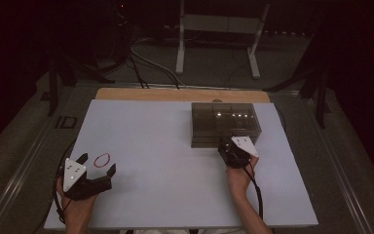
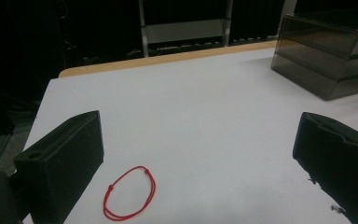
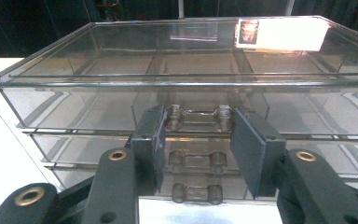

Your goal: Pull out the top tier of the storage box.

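Nearest in the right gripper view, the right gripper (image 3: 198,140) stands w/ its two flat pads either side of the top drawer handle (image 3: 198,119) of the clear smoked drawer box (image 3: 177,65). The jaws are about half open and the pads sit very close to the handle ends, but I cannot tell if they press it already, so I judge it as not gripped yet. The relation that matters: the handle is straight ahead of the gripper, its long axis goes across, from pad to pad, so a closing squeeze takes it by the ends and the pull is then back toward the person. Two more handles are lower, below the pads. In the high view the right gripper (image 1: 233,146) is at the box front, on the white table top (image 1: 165,170). The left gripper (image 1: 96,165) is well apart, jaws wide open, holding nothing, w/ a red string loop (image 1: 102,159) lying between them.
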Motion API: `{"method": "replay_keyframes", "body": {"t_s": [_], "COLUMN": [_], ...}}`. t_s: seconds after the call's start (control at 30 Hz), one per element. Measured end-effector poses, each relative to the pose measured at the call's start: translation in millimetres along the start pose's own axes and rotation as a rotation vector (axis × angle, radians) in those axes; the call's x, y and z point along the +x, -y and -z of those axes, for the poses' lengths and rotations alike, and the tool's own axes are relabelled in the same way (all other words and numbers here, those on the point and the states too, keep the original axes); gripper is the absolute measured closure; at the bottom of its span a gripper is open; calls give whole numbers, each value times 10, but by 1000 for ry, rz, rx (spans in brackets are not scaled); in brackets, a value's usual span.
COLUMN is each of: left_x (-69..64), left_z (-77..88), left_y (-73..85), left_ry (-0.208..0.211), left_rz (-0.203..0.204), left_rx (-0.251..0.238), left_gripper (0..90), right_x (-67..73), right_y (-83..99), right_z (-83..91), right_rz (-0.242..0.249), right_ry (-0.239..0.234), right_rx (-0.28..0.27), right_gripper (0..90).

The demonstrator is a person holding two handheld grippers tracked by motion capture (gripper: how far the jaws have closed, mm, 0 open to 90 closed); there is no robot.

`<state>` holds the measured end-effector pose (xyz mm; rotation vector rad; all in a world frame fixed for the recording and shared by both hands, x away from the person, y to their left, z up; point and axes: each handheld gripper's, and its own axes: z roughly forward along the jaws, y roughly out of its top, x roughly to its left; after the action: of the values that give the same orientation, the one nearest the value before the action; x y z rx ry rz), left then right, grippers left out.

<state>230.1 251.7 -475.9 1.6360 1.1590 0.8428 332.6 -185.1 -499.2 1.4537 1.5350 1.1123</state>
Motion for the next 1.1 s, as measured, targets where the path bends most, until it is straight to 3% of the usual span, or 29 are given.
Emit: {"method": "replay_keyframes", "body": {"t_s": [0.57, 1.1], "left_x": [0, -1], "left_z": [-4, -5], "left_y": [1, 2], "left_ry": [1, 0], "left_rz": [-1, -1], "left_rx": [1, 2], "left_gripper": [34, 34], "right_x": [16, 6], "right_y": [-3, 44], "right_z": [21, 138], "right_rz": [10, 8], "right_ry": [18, 4], "right_rx": [9, 5], "right_gripper": [562, 560]}}
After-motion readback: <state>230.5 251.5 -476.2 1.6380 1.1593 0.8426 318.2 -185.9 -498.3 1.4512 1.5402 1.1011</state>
